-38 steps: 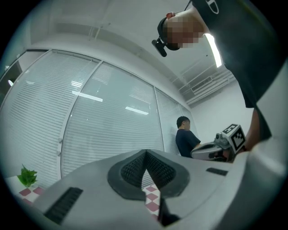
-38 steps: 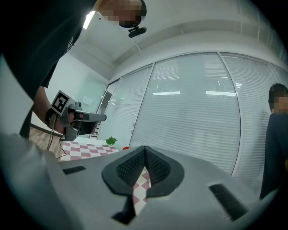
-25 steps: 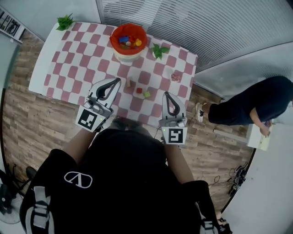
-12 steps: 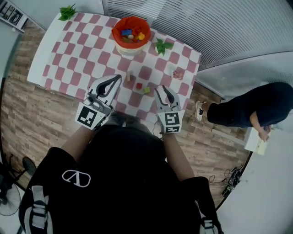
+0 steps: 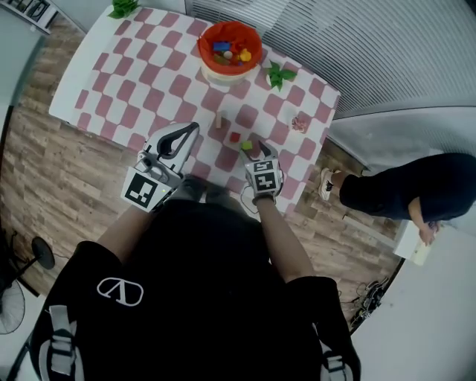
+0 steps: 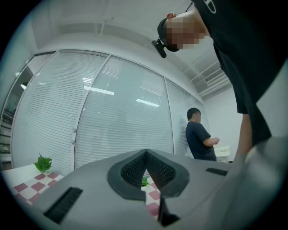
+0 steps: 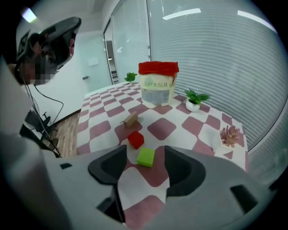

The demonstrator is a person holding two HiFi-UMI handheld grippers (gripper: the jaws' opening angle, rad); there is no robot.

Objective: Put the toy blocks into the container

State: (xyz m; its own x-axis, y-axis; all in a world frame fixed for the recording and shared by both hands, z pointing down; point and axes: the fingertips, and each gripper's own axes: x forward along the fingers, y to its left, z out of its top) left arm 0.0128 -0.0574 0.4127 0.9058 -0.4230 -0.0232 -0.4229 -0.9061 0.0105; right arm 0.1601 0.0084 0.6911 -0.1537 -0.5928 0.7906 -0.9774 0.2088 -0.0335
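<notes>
A red-rimmed container (image 5: 230,46) (image 7: 157,85) holding several coloured blocks stands at the far side of the checkered table (image 5: 141,82). Three loose blocks lie in front of it: a wooden one (image 5: 219,120) (image 7: 131,119), a red one (image 5: 235,137) (image 7: 135,139) and a green one (image 5: 246,146) (image 7: 146,157). My right gripper (image 5: 257,154) (image 7: 145,167) is low over the table, its jaws opening wide, and the green block sits just ahead between the tips, untouched. My left gripper (image 5: 186,134) (image 6: 145,155) is shut on nothing, held off the table's near edge and pointing upward.
Small potted plants (image 5: 279,74) (image 7: 194,99) (image 5: 123,9) and a pink succulent (image 5: 300,122) (image 7: 229,134) stand on the table. A person (image 5: 401,186) (image 6: 200,134) stands on the floor to the right. Window blinds run behind the table.
My right gripper has moved forward over the table up to the green block, and its jaws have gone from shut to wide apart. The left gripper has barely moved.
</notes>
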